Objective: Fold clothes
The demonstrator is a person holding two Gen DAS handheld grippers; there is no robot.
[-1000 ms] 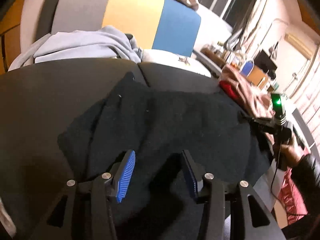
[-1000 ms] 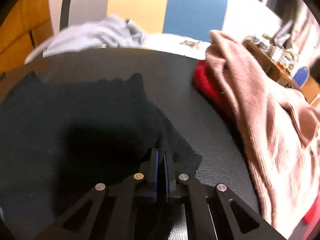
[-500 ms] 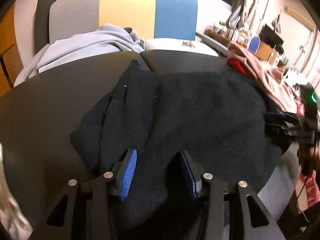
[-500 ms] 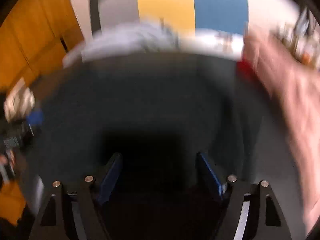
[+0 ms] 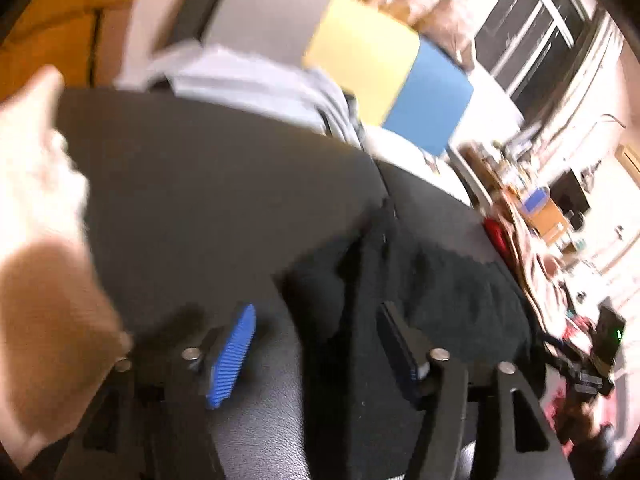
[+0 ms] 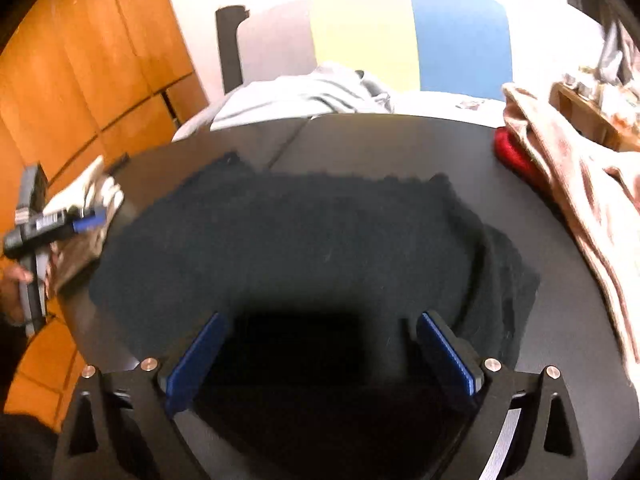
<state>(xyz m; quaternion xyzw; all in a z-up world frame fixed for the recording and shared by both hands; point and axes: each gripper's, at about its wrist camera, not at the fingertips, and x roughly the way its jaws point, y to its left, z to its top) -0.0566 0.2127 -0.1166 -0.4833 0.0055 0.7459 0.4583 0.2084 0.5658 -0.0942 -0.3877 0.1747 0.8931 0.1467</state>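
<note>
A black garment [image 6: 304, 236] lies spread flat on the dark leather surface [image 6: 384, 144]. In the left wrist view it [image 5: 432, 292] lies to the right. My left gripper [image 5: 316, 348] is open and empty; its right finger is over the garment's left edge and its left finger is over bare leather. It also shows at the left of the right wrist view [image 6: 48, 224]. My right gripper [image 6: 320, 356] is wide open and empty, above the garment's near edge. It shows at the far right of the left wrist view [image 5: 592, 360].
A pink garment [image 6: 576, 184] and a red one [image 6: 512, 152] lie at the right edge. A light grey garment [image 6: 304, 96] lies at the back before a grey, yellow and blue panel [image 6: 408, 36]. A beige and white cloth [image 5: 36, 240] is at the left.
My right gripper opened, let go of the black garment and drew back. My left gripper swung left, off most of the garment, toward the beige cloth.
</note>
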